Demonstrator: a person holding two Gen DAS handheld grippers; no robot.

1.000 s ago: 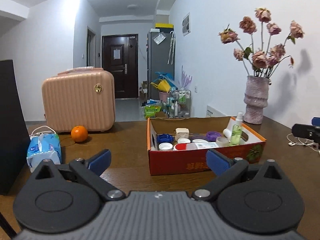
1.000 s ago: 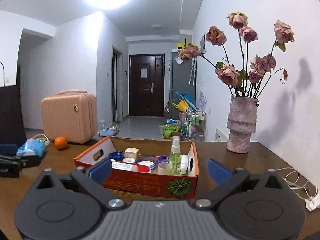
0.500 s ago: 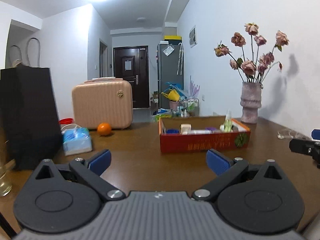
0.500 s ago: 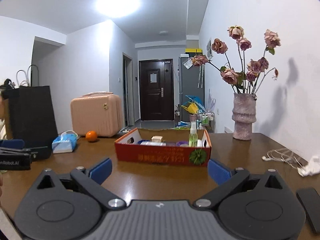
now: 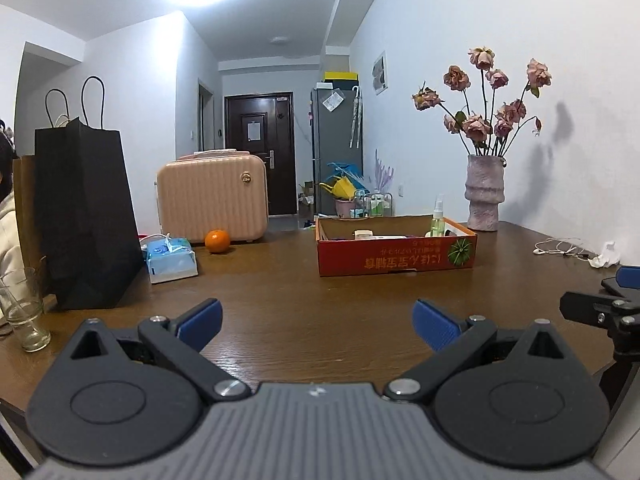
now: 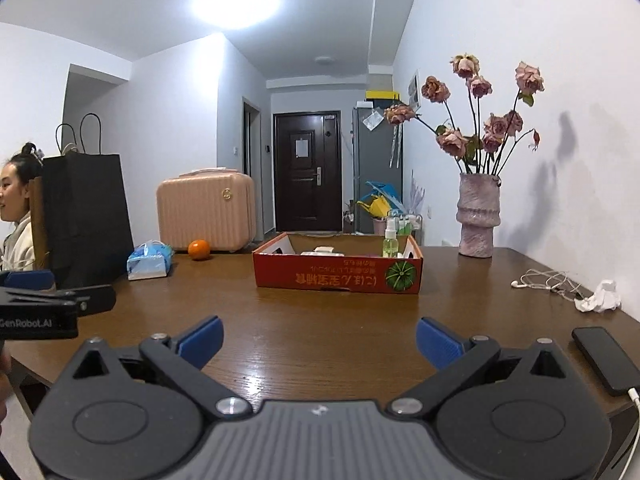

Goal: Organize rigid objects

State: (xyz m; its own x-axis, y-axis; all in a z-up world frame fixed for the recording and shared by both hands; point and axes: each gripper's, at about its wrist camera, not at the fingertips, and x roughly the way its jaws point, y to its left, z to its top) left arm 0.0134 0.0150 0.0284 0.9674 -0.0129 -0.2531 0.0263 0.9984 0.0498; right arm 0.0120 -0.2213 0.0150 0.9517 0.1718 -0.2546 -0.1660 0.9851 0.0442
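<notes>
I hold my left claw (image 5: 316,320) and right claw (image 6: 318,338) spread wide and empty above the near table (image 5: 340,312), well back from the box (image 5: 396,258) of bottles, for a whole view.

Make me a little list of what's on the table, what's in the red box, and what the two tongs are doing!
table: brown wood
red box: cardboard, open top, near the far middle
in the box: green spray bottle standing upright, other small items too low to tell
beside the box: orange, tissue pack, pink suitcase, black bag
by the wall: vase of dried roses
right side: earphones, phone
left tongs: open, empty
right tongs: open, empty
</notes>
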